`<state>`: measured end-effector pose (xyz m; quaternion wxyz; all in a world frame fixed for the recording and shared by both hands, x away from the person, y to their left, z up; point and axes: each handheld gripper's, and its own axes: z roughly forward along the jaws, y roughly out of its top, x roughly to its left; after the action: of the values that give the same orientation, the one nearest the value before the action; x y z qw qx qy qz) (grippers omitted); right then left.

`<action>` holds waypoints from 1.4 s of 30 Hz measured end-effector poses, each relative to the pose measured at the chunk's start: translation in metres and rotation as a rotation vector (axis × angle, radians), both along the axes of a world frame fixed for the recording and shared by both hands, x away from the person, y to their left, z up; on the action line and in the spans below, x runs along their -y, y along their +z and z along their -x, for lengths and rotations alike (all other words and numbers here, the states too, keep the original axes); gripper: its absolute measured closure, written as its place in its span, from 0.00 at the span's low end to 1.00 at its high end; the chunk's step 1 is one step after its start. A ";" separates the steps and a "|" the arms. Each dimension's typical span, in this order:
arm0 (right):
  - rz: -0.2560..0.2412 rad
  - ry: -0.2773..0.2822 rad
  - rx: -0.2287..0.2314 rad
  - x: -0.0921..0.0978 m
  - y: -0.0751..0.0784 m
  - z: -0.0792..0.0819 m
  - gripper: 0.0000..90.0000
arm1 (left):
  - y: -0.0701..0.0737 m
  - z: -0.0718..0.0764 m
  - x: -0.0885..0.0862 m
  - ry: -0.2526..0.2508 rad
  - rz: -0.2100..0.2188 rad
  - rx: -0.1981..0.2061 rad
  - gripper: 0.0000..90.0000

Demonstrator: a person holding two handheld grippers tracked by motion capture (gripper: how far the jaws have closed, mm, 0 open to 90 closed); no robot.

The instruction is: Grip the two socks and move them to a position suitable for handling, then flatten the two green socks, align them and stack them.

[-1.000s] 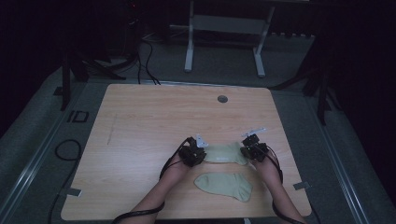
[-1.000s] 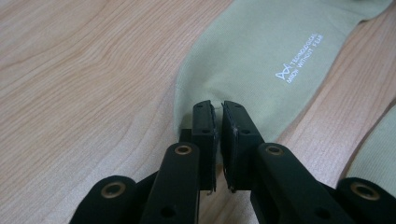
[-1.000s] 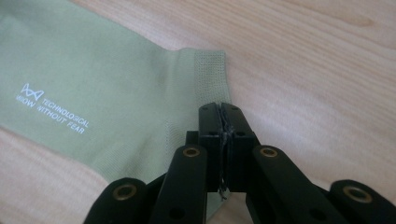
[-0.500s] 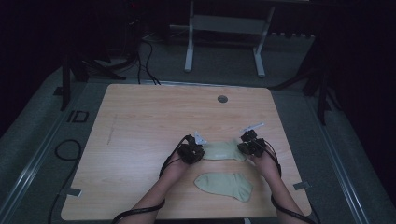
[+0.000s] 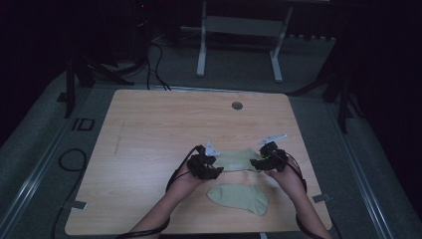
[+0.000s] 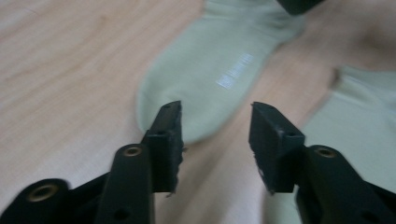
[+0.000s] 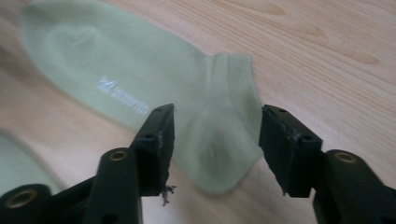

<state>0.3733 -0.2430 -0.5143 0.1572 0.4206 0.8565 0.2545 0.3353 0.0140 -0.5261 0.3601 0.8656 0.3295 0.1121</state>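
Right gripper view showed the right gripper [image 7: 215, 149] open, empty, straddling the pale green ankle sock's [image 7: 140, 88] cuff; the left gripper [image 6: 215, 140], likewise open and empty, stood just short of its toe. Closing might snag only one layer or bunch it on the bench [image 7: 327, 42].

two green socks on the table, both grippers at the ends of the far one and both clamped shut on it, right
Not quite: both grippers are open. The left gripper shows a clear gap at the far sock's toe in the left gripper view; the right gripper stands open around its cuff in the right gripper view.
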 end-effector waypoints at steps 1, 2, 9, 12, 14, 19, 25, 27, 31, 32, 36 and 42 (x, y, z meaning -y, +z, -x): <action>-0.004 -0.001 0.007 0.002 0.002 0.003 0.48 | 0.001 0.008 -0.002 -0.007 -0.010 0.005 0.55; -0.014 -0.006 0.013 0.004 0.005 0.008 0.45 | 0.002 0.013 -0.003 -0.012 -0.009 0.001 0.53; -0.072 -0.004 0.015 0.017 0.012 0.051 0.46 | 0.000 0.042 -0.008 -0.050 -0.008 -0.008 0.48; -0.083 -0.003 0.006 0.020 0.009 0.064 0.47 | -0.004 0.047 -0.008 -0.054 -0.016 -0.018 0.48; -0.082 -0.009 -0.011 0.024 0.001 0.082 0.49 | -0.010 0.050 -0.008 -0.046 -0.022 -0.033 0.50; -0.077 -0.017 -0.027 0.029 -0.012 0.104 0.55 | -0.023 0.055 -0.009 -0.026 -0.049 -0.061 0.55; -0.020 -0.015 -0.044 0.030 -0.023 0.113 0.61 | -0.030 0.060 -0.010 -0.048 -0.080 -0.084 0.69; 0.002 -0.007 -0.054 0.027 -0.027 0.113 0.62 | -0.030 0.060 -0.009 -0.045 -0.086 -0.084 0.71; 0.002 0.002 -0.071 0.026 -0.032 0.114 0.71 | -0.030 0.060 -0.008 -0.051 -0.089 -0.088 0.80; 0.007 0.003 -0.068 0.026 -0.031 0.114 0.75 | -0.030 0.060 -0.008 -0.056 -0.090 -0.086 0.83; 0.001 0.028 -0.071 0.024 -0.032 0.115 0.91 | -0.031 0.063 -0.007 -0.061 -0.076 -0.090 0.95; 0.010 0.039 -0.054 0.019 -0.021 0.115 0.92 | -0.017 0.069 -0.012 -0.049 -0.018 -0.057 0.97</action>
<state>0.2584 -0.2618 -0.5355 0.1312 0.4098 0.8698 0.2415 0.2663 0.0259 -0.5427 0.3453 0.8794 0.3174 0.0818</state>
